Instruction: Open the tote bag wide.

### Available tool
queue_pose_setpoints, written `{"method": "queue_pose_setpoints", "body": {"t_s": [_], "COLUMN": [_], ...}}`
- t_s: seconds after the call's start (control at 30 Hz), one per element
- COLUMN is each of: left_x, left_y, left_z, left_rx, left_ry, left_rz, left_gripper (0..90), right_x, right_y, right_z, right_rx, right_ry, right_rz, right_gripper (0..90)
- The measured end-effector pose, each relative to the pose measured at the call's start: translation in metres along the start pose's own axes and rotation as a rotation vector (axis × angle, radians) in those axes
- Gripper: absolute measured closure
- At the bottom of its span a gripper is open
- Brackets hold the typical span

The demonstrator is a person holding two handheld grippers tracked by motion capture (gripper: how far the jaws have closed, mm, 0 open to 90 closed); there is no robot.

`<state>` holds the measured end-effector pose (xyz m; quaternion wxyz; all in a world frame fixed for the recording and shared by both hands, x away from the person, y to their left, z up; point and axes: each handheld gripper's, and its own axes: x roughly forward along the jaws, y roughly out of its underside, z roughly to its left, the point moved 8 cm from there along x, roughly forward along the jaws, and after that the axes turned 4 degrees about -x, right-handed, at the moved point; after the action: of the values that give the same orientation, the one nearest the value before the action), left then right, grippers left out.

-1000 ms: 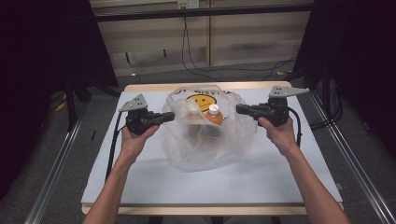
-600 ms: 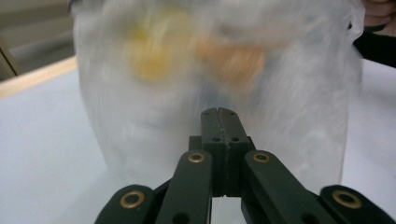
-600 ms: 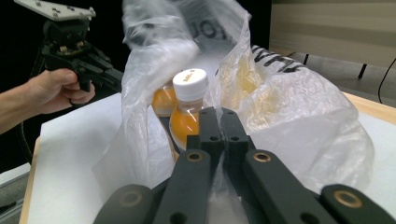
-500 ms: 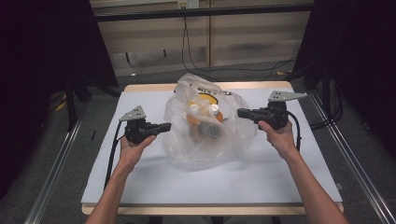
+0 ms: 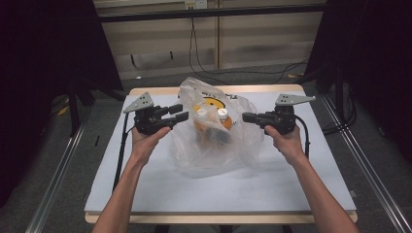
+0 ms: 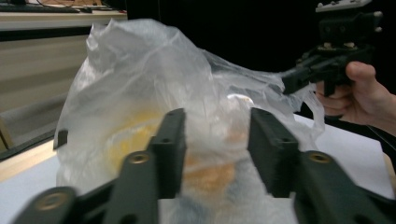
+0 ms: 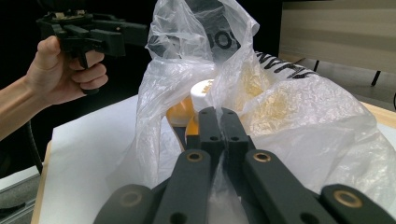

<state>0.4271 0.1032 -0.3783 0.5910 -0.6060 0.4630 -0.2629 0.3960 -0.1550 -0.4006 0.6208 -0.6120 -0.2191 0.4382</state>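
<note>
Gripping: the right hand-held gripper (image 5: pixel 247 117) has its jaws pressed together on a fold of the plastic bag (image 5: pixel 214 131), at the bag's right edge; in the right gripper view the film is pinched between the two black jaws.
Left hand-held gripper (image 5: pixel 180 112): its jaws have just been opening and now stand apart; in the left gripper view the bag sits beyond the gap, and nothing is pinched between them.
Bag position: on the white table (image 5: pixel 145 194), near its middle and toward the far edge, between the two hand-held grippers.
Bag look: clear, crumpled, puffed up, with a yellow print.
Bag contents: orange bottles (image 5: pixel 214 124) with white caps, seen through the film.
Hands: each holds its hand-held gripper level, pointing inward at the bag.
</note>
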Motion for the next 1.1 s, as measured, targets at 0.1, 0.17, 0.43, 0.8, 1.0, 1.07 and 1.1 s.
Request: {"method": "queue_pose_setpoints", "body": {"t_s": [0.1, 0.17, 0.43, 0.8, 1.0, 1.07, 1.1], "left_x": [0.015, 0.025, 0.049, 0.023, 0.000, -0.008, -0.011], "left_y": [-0.001, -0.001, 0.000, 0.001, 0.014, 0.019, 0.022], "left_z": [0.006, 0.007, -0.002, -0.005, 0.002, 0.006, 0.008], "left_rx": [-0.030, -0.045, -0.009, 0.026, 0.047, 0.044, 0.043], "left_ry": [-0.023, -0.025, 0.021, 0.010, -0.024, -0.028, -0.035], "left_rz": [0.028, 0.031, 0.090, 0.110, 0.148, 0.158, 0.165], "left_gripper": [29.9, 26.1, 75.1, 90.0, 90.0, 90.0, 90.0], "right_x": [0.000, 0.001, -0.001, 0.000, 0.000, 0.000, 0.000], "right_y": [0.000, 0.000, 0.001, 0.000, -0.001, -0.002, -0.002], "right_z": [-0.001, 0.000, 0.000, 0.001, 0.001, 0.001, 0.001], "right_rx": [0.001, -0.001, -0.002, -0.010, -0.011, -0.013, -0.016], "right_ry": [0.000, -0.002, -0.004, -0.003, -0.002, -0.001, 0.001], "right_rz": [0.000, 0.000, 0.004, 0.007, 0.009, 0.005, 0.006], "right_gripper": [89.8, 89.8, 89.8, 89.8, 89.9, 89.9, 89.9]}}
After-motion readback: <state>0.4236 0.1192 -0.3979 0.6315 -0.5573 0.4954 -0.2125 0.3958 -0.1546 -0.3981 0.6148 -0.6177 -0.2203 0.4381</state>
